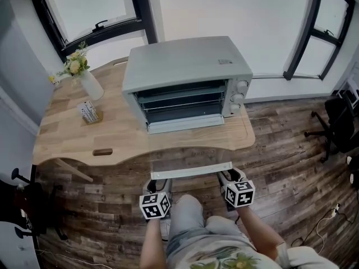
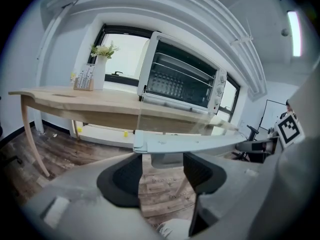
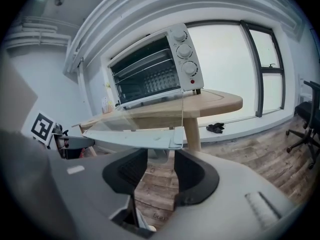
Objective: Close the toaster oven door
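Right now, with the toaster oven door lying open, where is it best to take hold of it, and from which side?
Grip the handle bar along the door's free edge, coming from the front. The door lies flat, hinged at the toaster oven; the bar juts nearest you.

Your right claw (image 3: 160, 160) sits just beneath the front rail of the lowered glass door (image 3: 131, 135), jaws apart on either side of its handle. Beyond, the toaster oven (image 3: 150, 69) stands on the wooden table (image 3: 220, 103).

No legible text; label (image 1: 225, 61) on toaster oven (image 1: 185, 66) top too small to read.
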